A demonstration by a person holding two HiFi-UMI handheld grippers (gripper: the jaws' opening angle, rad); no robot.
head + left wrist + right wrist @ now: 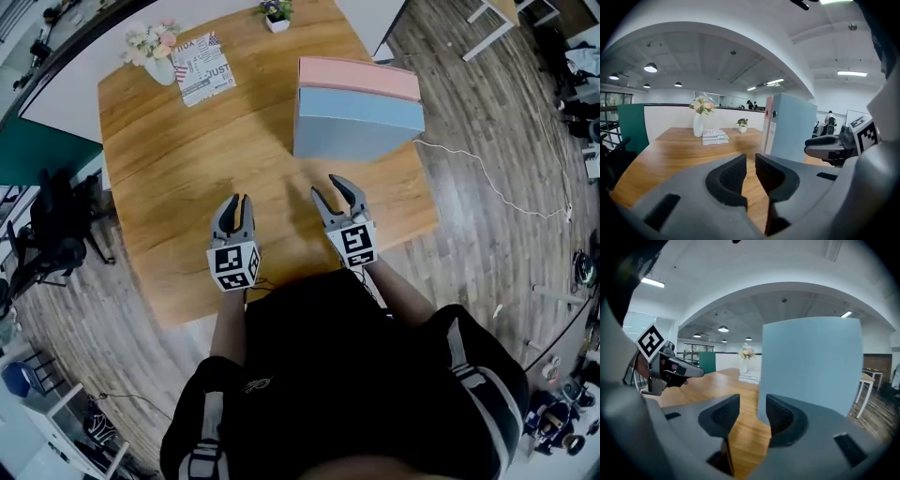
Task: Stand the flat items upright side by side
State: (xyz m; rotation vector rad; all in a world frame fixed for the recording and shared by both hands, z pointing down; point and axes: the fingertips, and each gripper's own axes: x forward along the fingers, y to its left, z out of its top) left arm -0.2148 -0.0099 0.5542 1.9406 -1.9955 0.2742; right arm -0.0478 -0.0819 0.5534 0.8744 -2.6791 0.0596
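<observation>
Two flat binders stand upright side by side at the far right of the wooden table [187,169]: a pink binder [361,77] behind and a blue binder [356,122] in front. The left gripper view shows the blue binder [794,126] with the pink binder [768,124] against its left side. My left gripper [240,200] hovers near the table's front edge with its jaws almost together, a narrow gap and nothing in it [751,161]. My right gripper [330,186] is half open and empty [753,404], a little short of the blue binder [811,362].
A white vase of flowers [155,52], a stack of magazines [204,67] and a small potted plant [276,14] sit at the table's far side. A dark chair [56,230] stands left of the table. A white cable [487,178] lies on the floor to the right.
</observation>
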